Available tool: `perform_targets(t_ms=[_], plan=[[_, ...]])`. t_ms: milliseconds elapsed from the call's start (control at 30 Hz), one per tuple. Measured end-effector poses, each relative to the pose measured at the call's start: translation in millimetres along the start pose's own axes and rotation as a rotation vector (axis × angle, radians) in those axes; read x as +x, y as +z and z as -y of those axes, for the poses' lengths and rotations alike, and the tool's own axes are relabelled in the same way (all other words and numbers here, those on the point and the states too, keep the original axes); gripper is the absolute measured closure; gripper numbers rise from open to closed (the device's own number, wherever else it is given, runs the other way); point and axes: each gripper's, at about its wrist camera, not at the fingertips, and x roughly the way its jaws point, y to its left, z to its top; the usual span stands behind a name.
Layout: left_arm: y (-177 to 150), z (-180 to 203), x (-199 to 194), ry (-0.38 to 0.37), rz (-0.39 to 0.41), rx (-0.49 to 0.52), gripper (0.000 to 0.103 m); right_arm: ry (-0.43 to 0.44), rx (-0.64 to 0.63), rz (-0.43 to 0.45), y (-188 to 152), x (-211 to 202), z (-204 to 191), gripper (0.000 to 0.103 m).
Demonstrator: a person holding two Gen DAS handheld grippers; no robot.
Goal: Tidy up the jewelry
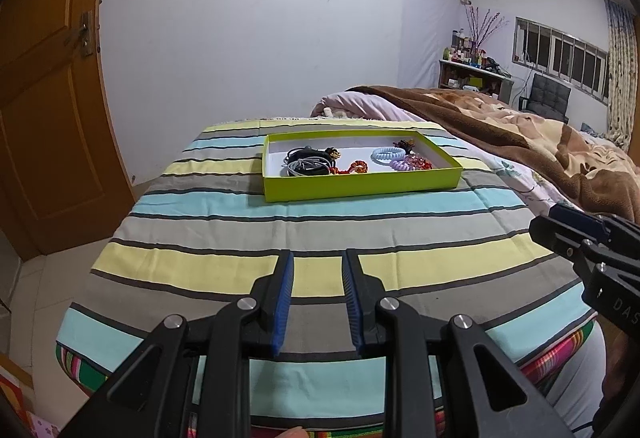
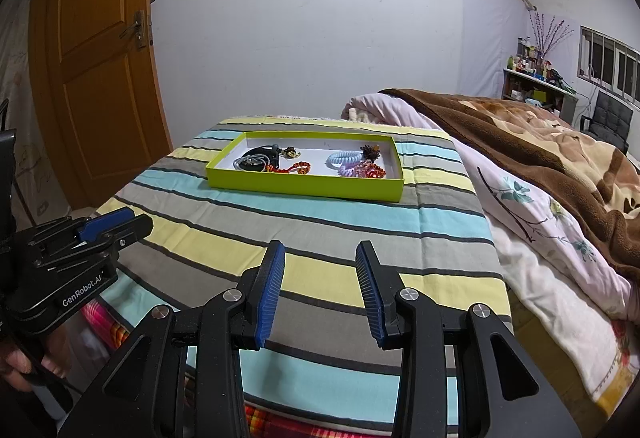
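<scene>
A lime-green shallow box (image 1: pixel 362 184) (image 2: pixel 304 186) sits at the far end of a striped cloth surface. Inside lie a black and grey cord bundle (image 1: pixel 305 162) (image 2: pixel 256 160), a red beaded bracelet (image 1: pixel 357 167) (image 2: pixel 295 168), a blue spiral hair tie (image 1: pixel 387 153) (image 2: pixel 345 159), a purple spiral tie (image 1: pixel 402 164) (image 2: pixel 352 170) and a dark ornament (image 2: pixel 370 151). My left gripper (image 1: pixel 319 258) is open and empty, well short of the box. My right gripper (image 2: pixel 320 252) is open and empty, also short of it.
The striped cloth (image 1: pixel 320 230) covers a raised surface. A bed with a brown blanket (image 2: pixel 540 141) and pink floral quilt (image 2: pixel 532 222) lies to the right. A wooden door (image 2: pixel 92 69) stands left. A cluttered shelf (image 2: pixel 536 77) and a chair are far right.
</scene>
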Motion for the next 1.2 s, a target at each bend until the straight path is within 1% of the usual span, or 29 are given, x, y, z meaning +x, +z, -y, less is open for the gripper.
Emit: perform_targets(t_ms=[633, 1200], plan=[[-1.2, 4.4, 0.3, 0.017, -0.001, 0.025, 0.077, 0.001, -0.003, -0.001, 0.8, 0.8, -1.6, 0.065], [-1.0, 3.8, 2.5, 0.015, -0.007, 0.027, 0.077, 0.003, -0.001, -0.005, 1.2, 0.6, -1.1, 0.065]])
